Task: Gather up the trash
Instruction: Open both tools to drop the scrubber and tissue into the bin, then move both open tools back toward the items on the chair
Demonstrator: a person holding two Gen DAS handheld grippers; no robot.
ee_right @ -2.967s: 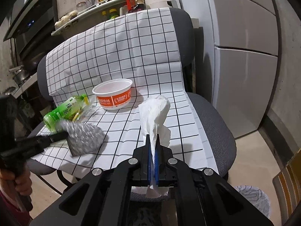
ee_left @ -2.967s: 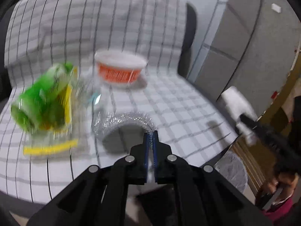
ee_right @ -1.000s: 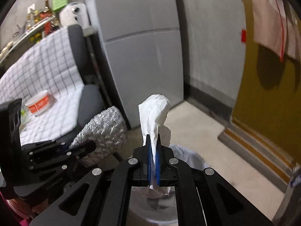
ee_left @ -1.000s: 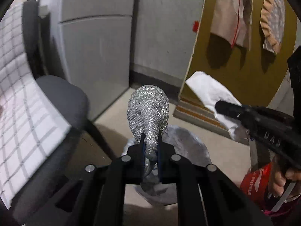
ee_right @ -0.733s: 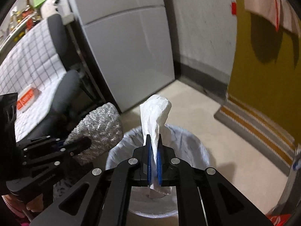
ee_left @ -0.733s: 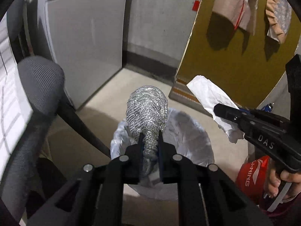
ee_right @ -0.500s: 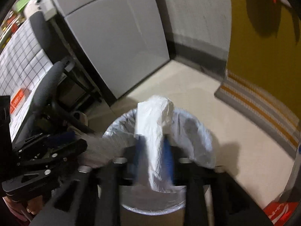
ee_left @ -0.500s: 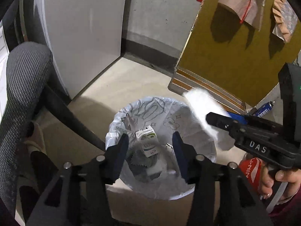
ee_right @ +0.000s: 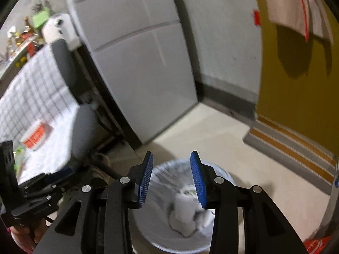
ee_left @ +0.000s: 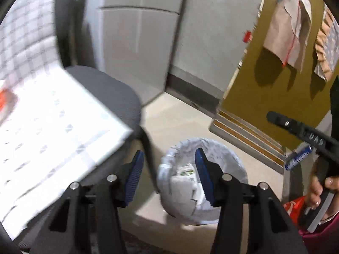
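A round trash bin with a white liner (ee_left: 228,158) (ee_right: 161,230) stands on the floor beside the chair. White crumpled tissue (ee_right: 183,209) and other litter (ee_left: 186,182) lie inside it. My left gripper (ee_left: 169,174) is open and empty above the bin's near rim. My right gripper (ee_right: 170,176) is open and empty above the bin. An orange-and-white bowl (ee_right: 36,134) stays on the checked cloth (ee_right: 31,97) on the chair seat; its edge shows in the left wrist view (ee_left: 4,101).
A grey office chair (ee_left: 106,89) with the checked cloth (ee_left: 48,127) stands left of the bin. A grey cabinet (ee_right: 137,63) is behind, an ochre wall (ee_left: 275,84) to the right. My right gripper's body (ee_left: 305,135) shows at the right edge.
Both grippers opened over the bin. The silver foil wad and the white tissue dropped in. Both views have since swung up and back toward the chair.
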